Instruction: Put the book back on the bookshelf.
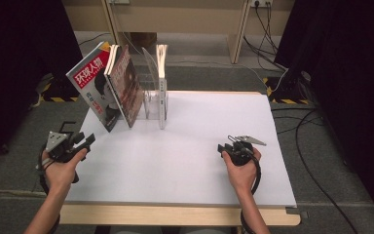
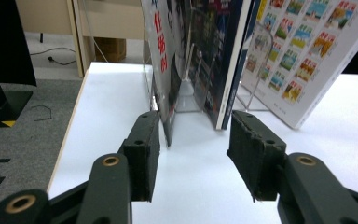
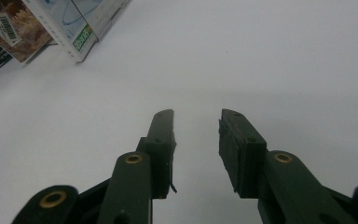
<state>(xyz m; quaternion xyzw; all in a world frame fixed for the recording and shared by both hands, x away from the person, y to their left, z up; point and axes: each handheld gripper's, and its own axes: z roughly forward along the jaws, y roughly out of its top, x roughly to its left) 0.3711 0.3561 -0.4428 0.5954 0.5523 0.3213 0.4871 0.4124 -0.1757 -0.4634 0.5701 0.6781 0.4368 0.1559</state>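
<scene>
Two magazines (image 1: 108, 87) lean left in a clear acrylic rack (image 1: 151, 100) at the table's far left; a third magazine (image 1: 162, 85) stands upright in the rack's right slot. My left gripper (image 1: 85, 141) hovers at the table's left edge, open, aimed at the leaning magazines (image 2: 191, 56), with nothing between its jaws. The white-backed magazine (image 2: 307, 51) leans at the right of the left gripper view. My right gripper (image 1: 231, 146) rests over the table's right part, open and holding nothing. Its jaws (image 3: 196, 149) point at bare white table, with magazine corners (image 3: 70, 23) at top left.
The white table (image 1: 199, 146) has a wooden front edge. Grey carpet lies to the left, cables (image 1: 292, 97) run on the floor at the right, and a wooden frame (image 1: 233, 29) stands behind the table. Black curtains flank both sides.
</scene>
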